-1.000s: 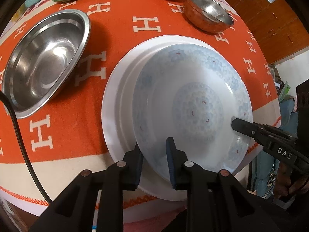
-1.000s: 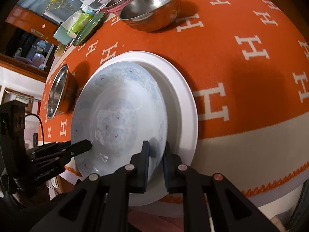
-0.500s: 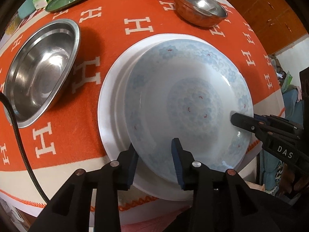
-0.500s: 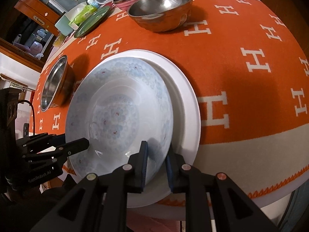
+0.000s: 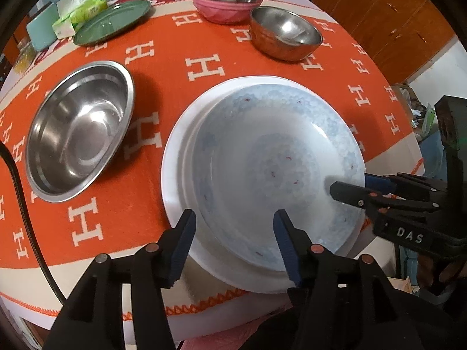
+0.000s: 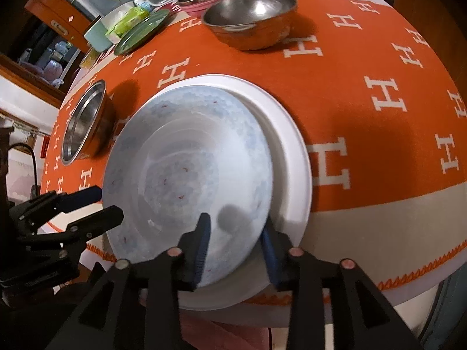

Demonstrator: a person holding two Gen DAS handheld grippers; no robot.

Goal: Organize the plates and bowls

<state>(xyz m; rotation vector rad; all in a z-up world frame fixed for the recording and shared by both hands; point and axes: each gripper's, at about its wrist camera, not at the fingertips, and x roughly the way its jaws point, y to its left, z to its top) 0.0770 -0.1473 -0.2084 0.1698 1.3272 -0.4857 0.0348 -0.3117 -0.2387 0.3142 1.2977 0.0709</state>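
Taking the white plate (image 5: 178,157) as the landmark, the large steel bowl (image 5: 78,134) sat alone just to its left on the orange cloth (image 5: 175,46) covering the counter, not yet stacked. On the plate itself rested the blue-patterned bowl (image 5: 271,169), nested but pushed toward the near right side instead of centred, so that pairing looked done. The left hand-held gripper (image 5: 233,233) had just been opening, its jaws apart astride the bowl's near rim without pressing it; the right hand-held gripper (image 6: 235,233) had likewise been spreading, one finger over the bowl's inside and one outside its rim, apparently clear of it. Beyond the plate to the left lay the green plate (image 5: 112,22); beyond it to the right stood a pink bowl (image 5: 224,7) with a steel one inside, and a small steel bowl (image 5: 286,33), all seemingly left to sort. The cloth repeated a white letter "H", and "DAS" was readable on the right hand-held gripper's body.
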